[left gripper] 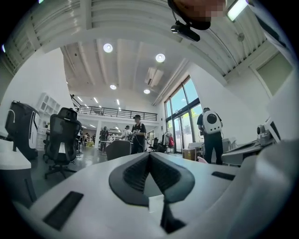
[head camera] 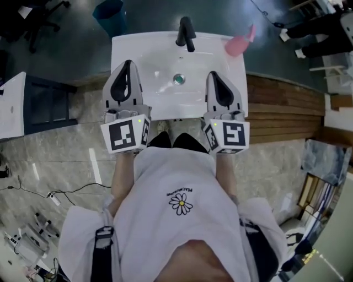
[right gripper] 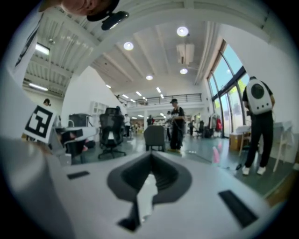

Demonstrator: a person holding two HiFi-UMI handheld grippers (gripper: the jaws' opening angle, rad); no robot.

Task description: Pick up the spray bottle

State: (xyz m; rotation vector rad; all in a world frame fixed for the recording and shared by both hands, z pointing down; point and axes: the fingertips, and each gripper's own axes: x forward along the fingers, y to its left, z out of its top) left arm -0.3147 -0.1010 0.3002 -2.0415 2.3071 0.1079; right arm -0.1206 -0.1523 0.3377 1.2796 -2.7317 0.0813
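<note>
A pink spray bottle (head camera: 238,44) stands at the back right corner of the white sink (head camera: 132,47). In the right gripper view the spray bottle (right gripper: 216,154) shows small and blurred, ahead and to the right. My left gripper (head camera: 128,64) reaches over the sink's front left part, its jaws together and empty. Over the front right part is my right gripper (head camera: 214,75), also shut on nothing and well short of the bottle. The left gripper (left gripper: 149,154) and the right gripper (right gripper: 150,156) each show their jaws meeting at the tip.
A black faucet (head camera: 186,33) rises at the sink's back middle, with a drain (head camera: 178,79) in the basin. A teal bin (head camera: 110,15) stands behind on the left, a wooden platform (head camera: 281,104) to the right. People (right gripper: 176,123) stand farther off in the hall.
</note>
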